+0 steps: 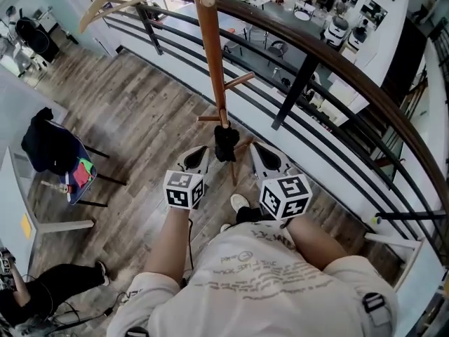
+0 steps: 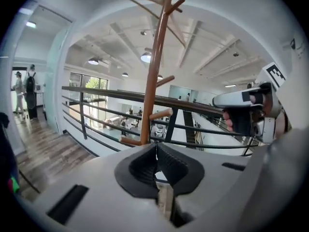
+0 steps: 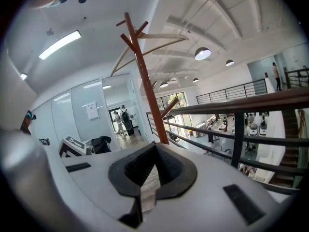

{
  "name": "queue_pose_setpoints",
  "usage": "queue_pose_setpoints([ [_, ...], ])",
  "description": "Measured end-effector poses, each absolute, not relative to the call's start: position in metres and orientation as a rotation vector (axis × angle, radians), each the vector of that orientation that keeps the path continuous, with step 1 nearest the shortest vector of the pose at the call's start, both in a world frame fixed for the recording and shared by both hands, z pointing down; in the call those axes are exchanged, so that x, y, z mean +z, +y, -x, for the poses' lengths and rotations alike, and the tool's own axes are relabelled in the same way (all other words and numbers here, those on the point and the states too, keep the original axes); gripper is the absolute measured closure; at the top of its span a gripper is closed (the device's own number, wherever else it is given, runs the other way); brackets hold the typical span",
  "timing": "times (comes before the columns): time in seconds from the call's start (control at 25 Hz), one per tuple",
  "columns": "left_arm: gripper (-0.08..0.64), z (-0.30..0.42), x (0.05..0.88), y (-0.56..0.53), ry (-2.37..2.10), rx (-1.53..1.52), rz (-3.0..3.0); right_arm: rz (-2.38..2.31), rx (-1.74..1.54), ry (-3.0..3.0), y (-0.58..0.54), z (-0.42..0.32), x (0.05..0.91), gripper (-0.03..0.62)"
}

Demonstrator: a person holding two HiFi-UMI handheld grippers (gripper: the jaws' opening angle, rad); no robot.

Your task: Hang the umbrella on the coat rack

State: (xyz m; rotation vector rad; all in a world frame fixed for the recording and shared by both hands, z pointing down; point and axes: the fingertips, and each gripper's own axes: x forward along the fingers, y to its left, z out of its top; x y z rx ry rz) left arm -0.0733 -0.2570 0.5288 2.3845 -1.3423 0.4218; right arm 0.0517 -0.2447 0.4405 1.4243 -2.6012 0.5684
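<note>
Umbrella: small black folded one. It hangs off a low peg of the coat rack, right against the pole, btw the two gripper tips in head view. Looks light: soft cloth bundle, prob. w/ a stiff core. Likely swings easy on whatever holds it, so a knock could slip it off the peg. Best hold if needed: mid-body or the handle end, not loose cloth; which end is the handle can't be told. Judging by how it lies, hanging looks done.

Left gripper: jaws pressed together, nothing btw them. Right gripper: same, pressed together & empty. Both near the umbrella, no contact visible.

Around: railing close behind the rack, w/ an open drop to the lower floor beyond. More pegs stick out above & beside the umbrella. Chair w/ a dark jacket is well off to the left, worktop beside it, seated person lower left. Nothing stands btw grippers & rack.
</note>
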Motion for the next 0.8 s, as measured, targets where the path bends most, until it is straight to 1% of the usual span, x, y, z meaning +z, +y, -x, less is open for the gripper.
queue_pose_setpoints([
  [0.08, 0.554, 0.084, 0.503, -0.245, -1.408, 0.381, -2.395, -1.446, 0.517, -2.613, -0.244, -0.048, 0.432, 0.589],
  [0.44, 0.555, 0.128, 0.391, -0.191, -1.692, 0.249, -2.406, -1.473, 0.373, -2.744, -0.231, -0.024, 0.378, 0.591],
  [0.56, 0.555, 0.137, 0.388, -0.165, -1.729, 0.265, -2.402, -1.46, 0.343, -2.763, -0.211, -0.014, 0.375, 0.591],
  [0.8, 0.555, 0.13, 0.415, -0.125, -1.704, 0.262, -2.382, -1.439, 0.34, -2.765, -0.17, -0.014, 0.391, 0.591],
])
